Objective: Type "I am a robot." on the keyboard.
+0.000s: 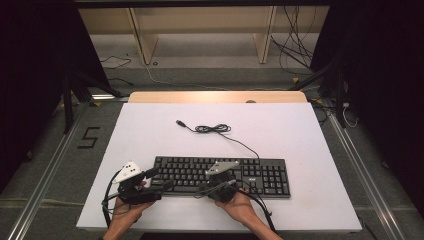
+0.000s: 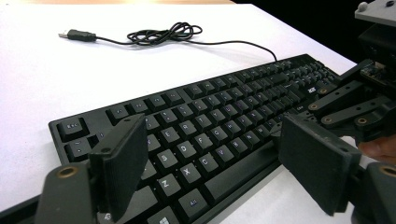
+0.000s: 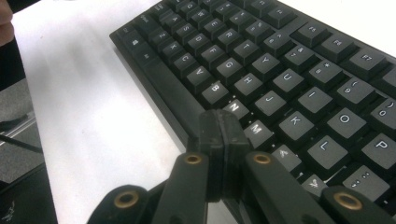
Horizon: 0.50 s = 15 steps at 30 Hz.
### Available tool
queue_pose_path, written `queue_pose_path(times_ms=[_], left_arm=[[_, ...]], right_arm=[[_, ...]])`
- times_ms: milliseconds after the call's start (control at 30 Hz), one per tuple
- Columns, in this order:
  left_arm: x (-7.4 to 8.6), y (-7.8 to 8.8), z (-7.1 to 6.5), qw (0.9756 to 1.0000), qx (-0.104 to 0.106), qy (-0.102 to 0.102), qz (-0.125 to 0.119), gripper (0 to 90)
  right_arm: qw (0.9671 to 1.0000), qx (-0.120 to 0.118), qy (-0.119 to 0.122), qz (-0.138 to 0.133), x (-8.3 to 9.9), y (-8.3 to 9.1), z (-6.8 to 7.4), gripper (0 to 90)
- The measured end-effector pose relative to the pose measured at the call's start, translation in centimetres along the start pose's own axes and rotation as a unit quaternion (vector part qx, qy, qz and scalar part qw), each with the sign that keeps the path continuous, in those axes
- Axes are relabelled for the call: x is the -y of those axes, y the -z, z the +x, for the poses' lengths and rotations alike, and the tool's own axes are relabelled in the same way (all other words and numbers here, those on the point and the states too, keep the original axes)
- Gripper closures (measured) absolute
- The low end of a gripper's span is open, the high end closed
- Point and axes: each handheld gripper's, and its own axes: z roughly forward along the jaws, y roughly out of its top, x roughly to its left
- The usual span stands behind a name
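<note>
Two jaws of the right hand-held gripper (image 3: 219, 135) are pressed flat together with nothing between them, and the tip sits just over the keyboard (image 1: 222, 175), near its front edge by the N and M keys. The left hand-held gripper (image 2: 210, 163) stands wide open over the keyboard's left end, holding nothing. The keyboard lies flat on the table (image 1: 150, 130), and its cable (image 1: 212, 129) curls behind it. I think the wide closed tip could press two keys at once.
</note>
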Motion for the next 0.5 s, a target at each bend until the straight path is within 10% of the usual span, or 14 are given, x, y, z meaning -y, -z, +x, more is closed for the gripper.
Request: queue_pose_path(times_ms=[500], left_arm=[[0.02,-0.02,0.04,1.0,-0.001,-0.001,0.002,23.5]], right_arm=[[0.9999,0.004,0.004,0.01,0.13,-0.44,0.01,90.0]])
